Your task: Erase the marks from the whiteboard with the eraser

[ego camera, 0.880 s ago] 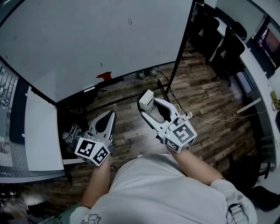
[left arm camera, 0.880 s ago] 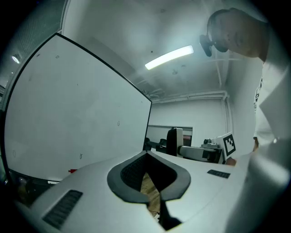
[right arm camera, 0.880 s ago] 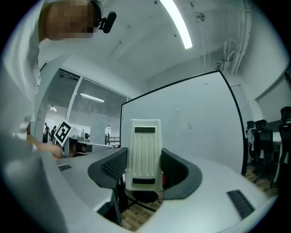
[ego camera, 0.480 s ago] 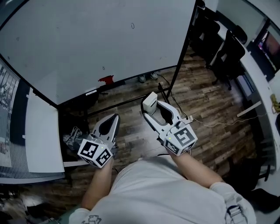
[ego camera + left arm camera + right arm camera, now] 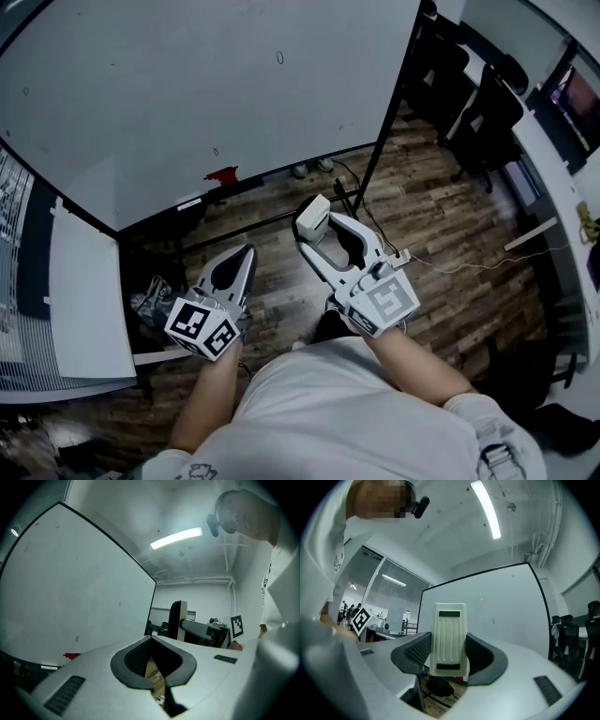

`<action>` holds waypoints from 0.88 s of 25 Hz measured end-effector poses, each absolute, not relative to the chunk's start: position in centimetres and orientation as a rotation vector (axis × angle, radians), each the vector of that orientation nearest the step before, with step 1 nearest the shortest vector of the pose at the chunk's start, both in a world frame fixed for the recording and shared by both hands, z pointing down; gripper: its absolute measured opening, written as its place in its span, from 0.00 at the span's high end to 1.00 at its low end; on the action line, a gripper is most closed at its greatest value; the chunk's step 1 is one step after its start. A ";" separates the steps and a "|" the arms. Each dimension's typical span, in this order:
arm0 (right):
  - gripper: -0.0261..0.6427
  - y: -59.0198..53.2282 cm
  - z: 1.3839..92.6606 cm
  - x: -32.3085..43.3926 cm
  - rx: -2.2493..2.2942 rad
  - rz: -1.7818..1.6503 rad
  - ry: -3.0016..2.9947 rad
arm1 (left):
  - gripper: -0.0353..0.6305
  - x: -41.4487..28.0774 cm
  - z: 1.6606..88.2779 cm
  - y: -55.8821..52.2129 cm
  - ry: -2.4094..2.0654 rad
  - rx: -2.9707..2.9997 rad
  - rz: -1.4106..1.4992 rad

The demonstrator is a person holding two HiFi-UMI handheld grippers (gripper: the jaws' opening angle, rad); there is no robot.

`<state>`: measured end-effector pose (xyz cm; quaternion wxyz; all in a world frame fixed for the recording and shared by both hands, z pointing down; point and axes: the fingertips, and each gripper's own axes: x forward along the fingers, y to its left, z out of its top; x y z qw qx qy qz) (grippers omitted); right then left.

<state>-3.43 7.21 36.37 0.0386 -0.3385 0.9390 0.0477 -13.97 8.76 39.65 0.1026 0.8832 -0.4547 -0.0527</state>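
The whiteboard (image 5: 187, 84) fills the upper head view, tilted away from me, with small dark marks (image 5: 279, 57) near its top and lower down (image 5: 215, 151). A red object (image 5: 222, 175) lies on its bottom ledge. My right gripper (image 5: 319, 221) is shut on the white eraser (image 5: 313, 214), well short of the board over the wooden floor. In the right gripper view the ribbed eraser (image 5: 449, 639) stands upright between the jaws, with the whiteboard (image 5: 497, 606) behind it. My left gripper (image 5: 244, 251) is shut and empty. The left gripper view shows its jaws (image 5: 151, 639) together and the board (image 5: 70, 588) at left.
The board's black stand (image 5: 380, 141) rises at right, with a crossbar near the floor. Black office chairs (image 5: 487, 103) and a desk (image 5: 562, 187) are at the right. A white table (image 5: 89, 281) stands at left, a dark bag (image 5: 155, 298) beside it. A cable (image 5: 459, 258) crosses the floor.
Almost nothing: both grippers keep the same pose and the eraser stays clamped. The view has drifted slightly.
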 end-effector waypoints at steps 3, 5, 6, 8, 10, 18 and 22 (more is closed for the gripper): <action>0.60 5.4 35.9 -3.3 -1.008 0.131 2.869 | 0.94 -13.6 39.3 6.8 -1.334 2.625 -0.156; 0.60 3.6 35.7 -3.3 -0.971 0.105 2.860 | 0.94 -13.6 39.3 4.9 -1.329 2.627 -0.157; 0.60 2.9 35.6 -3.3 -0.959 0.104 2.861 | 0.94 -13.6 39.2 4.1 -1.331 2.624 -0.152; 0.60 1.5 35.6 -3.2 -0.946 0.109 2.870 | 0.94 -13.6 39.1 2.9 -1.343 2.617 -0.139; 0.60 -0.1 35.6 -3.2 -0.945 0.111 2.883 | 0.94 -13.6 39.1 1.4 -1.360 2.616 -0.131; 0.60 -8.3 35.6 -1.9 -0.967 0.104 2.901 | 0.94 -12.8 37.8 -6.1 -1.408 2.608 -0.141; 0.60 -12.7 34.8 -1.0 -0.950 0.126 2.911 | 0.94 -11.9 37.1 -10.3 -1.436 2.599 -0.155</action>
